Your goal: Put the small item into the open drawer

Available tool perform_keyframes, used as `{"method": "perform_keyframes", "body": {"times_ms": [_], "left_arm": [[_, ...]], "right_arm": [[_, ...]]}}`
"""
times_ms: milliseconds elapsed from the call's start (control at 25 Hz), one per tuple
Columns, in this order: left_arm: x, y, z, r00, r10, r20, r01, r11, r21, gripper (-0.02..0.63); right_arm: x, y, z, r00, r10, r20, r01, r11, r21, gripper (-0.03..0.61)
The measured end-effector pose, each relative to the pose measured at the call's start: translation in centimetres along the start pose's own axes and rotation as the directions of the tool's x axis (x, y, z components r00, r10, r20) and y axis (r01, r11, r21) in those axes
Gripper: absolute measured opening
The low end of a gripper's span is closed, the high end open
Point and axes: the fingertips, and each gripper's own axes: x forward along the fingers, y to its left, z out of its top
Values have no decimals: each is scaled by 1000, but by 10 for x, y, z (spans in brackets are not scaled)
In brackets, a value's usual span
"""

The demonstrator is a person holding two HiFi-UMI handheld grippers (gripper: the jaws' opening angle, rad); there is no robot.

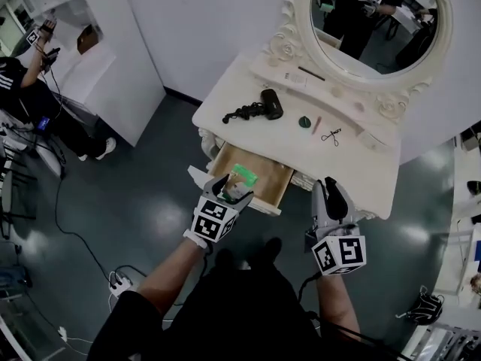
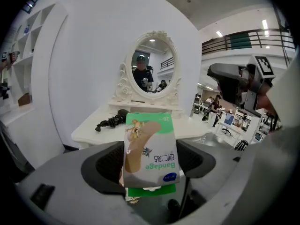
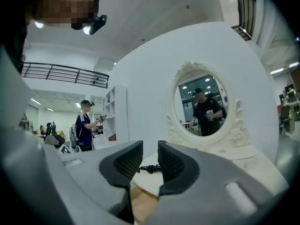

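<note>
My left gripper is shut on a small green-and-white bandage box, which it holds over the front left part of the open wooden drawer of the white dressing table. In the left gripper view the bandage box stands upright between the two dark pads of the left gripper. My right gripper hangs just off the drawer's right front corner. In its own view the right gripper shows only a narrow slit between its jaws, with nothing in it.
On the tabletop lie a black hair dryer with its coiled cord, a small green item and scissors. An oval mirror stands behind them. Another person works at the far left. A power strip lies on the floor.
</note>
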Motion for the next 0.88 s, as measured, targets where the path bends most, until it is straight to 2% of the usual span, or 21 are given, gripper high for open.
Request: {"method": "perform_keyframes", "body": {"times_ms": [160,440,680,800,880], "left_arm": [[18,1,5,998,62,-31,-64,996,-54,344],[66,6,0,983,143,-118,-151,987,-60,344],[107,17,-28,958,160,-238,-176,983,-49,344],[124,20,-41,946,141,-292,-159,987,-39,344],[137,24,-50,935,122,-333,-131,991,-4,344]], "right_arm": [[21,-21,4,997,75,0,-75,997,35,98],[40,-80,1,992,126,-7,-124,988,93,92],[50,-107,-6,989,144,-23,-140,983,115,83],[54,-114,-13,991,127,-48,-121,985,120,81],[59,-120,-19,992,105,-66,-97,988,120,80]]}}
